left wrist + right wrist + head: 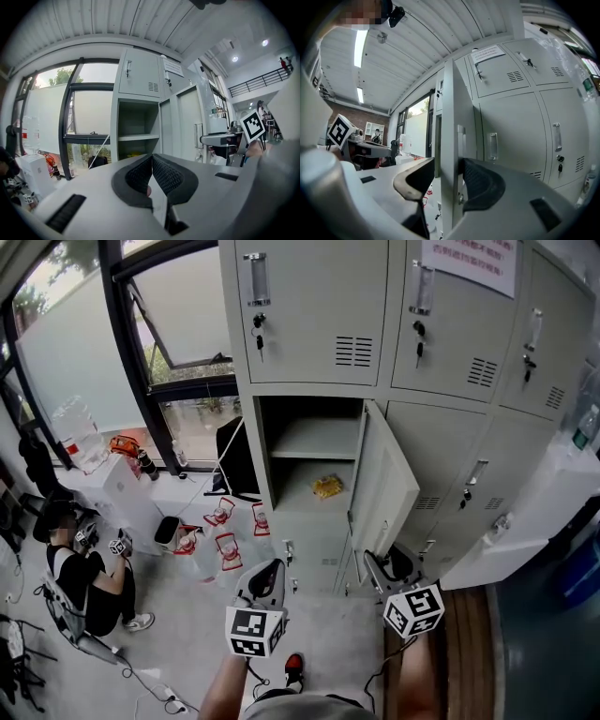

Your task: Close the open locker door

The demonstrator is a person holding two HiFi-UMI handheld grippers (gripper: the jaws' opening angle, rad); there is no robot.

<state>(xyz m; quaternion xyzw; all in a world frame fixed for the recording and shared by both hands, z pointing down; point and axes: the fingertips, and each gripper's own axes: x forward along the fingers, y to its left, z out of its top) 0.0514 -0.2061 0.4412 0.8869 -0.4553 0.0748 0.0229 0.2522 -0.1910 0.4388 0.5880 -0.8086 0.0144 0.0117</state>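
The grey locker bank has one open door [382, 486], swung out to the right of its compartment [309, 442]; a yellow packet [326, 487] lies on the compartment's lower shelf. My right gripper [379, 570] is at the door's lower free edge. In the right gripper view the door edge [450, 140] stands between the jaws of the right gripper [445, 180]; the right pad lies against it and a thin gap shows at the left pad. My left gripper [265, 579] hangs left of the door, apart from it. Its jaws [151, 171] are shut on nothing, facing the open compartment [136, 131].
Neighbouring locker doors [469, 479] are shut. A person [89, 582] sits on the floor at the left by a white box [127, 488]. Red-and-white items [223, 542] lie on the floor under the window [178, 352]. A shoe [294, 668] shows below.
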